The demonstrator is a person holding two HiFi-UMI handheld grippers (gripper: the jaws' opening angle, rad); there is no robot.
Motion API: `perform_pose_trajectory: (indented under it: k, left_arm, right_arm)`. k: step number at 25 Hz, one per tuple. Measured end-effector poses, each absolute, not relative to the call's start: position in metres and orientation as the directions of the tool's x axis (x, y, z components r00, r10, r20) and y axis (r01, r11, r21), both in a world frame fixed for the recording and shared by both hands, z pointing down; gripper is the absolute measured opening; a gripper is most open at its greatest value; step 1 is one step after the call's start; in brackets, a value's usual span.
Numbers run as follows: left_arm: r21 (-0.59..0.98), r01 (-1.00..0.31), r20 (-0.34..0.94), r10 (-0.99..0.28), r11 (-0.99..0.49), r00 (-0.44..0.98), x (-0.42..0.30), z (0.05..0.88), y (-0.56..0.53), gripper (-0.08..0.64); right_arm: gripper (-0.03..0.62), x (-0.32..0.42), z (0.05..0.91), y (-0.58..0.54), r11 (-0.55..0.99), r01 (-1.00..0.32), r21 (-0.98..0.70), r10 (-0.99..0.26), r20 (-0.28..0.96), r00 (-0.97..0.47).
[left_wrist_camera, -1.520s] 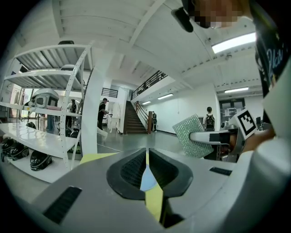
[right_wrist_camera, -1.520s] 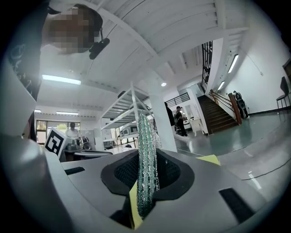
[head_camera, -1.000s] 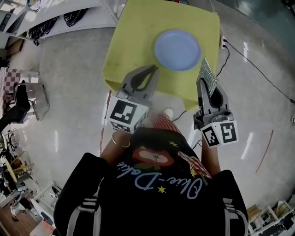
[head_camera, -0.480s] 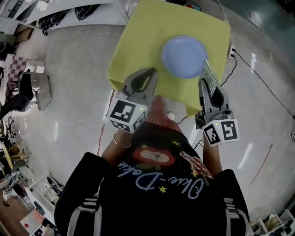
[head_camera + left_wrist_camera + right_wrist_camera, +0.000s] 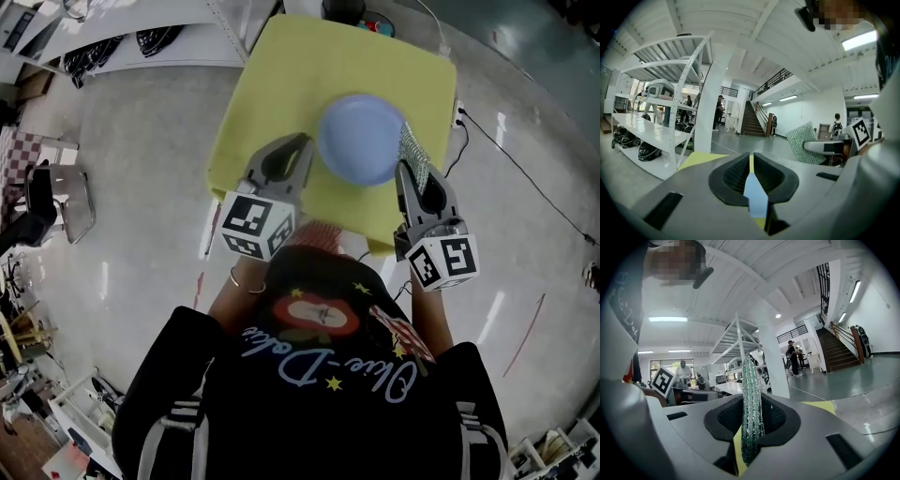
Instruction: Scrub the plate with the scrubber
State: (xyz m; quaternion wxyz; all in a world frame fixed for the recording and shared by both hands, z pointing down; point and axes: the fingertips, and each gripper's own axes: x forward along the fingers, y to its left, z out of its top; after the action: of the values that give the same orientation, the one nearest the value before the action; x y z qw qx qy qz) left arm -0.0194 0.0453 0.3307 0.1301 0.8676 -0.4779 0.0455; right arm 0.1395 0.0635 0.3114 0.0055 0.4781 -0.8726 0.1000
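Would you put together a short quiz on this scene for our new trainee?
1. Fill in: the table under the plate is ___ in colour.
2. True or false: the left gripper has its jaws wide apart.
3. The right gripper holds: A) the plate, B) the scrubber, C) nothing.

Key: 1 yellow; 2 false, the jaws are shut; 3 B.
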Motion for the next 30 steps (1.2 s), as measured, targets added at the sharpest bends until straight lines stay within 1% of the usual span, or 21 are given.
perform_pose_trajectory:
  k: [18, 23, 30]
  left_arm:
    - [0.232, -0.837, 0.357, -0.757, -0.495, 0.547, -0.024, 0.405, -0.017, 0.006]
    - [0.252, -0.835, 0.398, -0.734, -0.489, 0.55, -0.024, 0.425, -0.026, 0.006]
    - [0.292, -0.818, 0.445, -0.687, -0.495, 0.575, -0.027, 0.451, -0.037, 0.006]
  right_arm:
    - [0.06, 0.125, 0.369, -0.015, 0.578, -0.809, -0.105, -0.763, 0.282, -0.582]
    - [0.06, 0.117, 0.392, -0.032, 0.615, -0.785, -0.072, -0.72, 0.355, -0.597]
    - [0.06, 0.101, 0.431, -0.051, 0.661, -0.75, 0.001, -0.66, 0.476, -0.581]
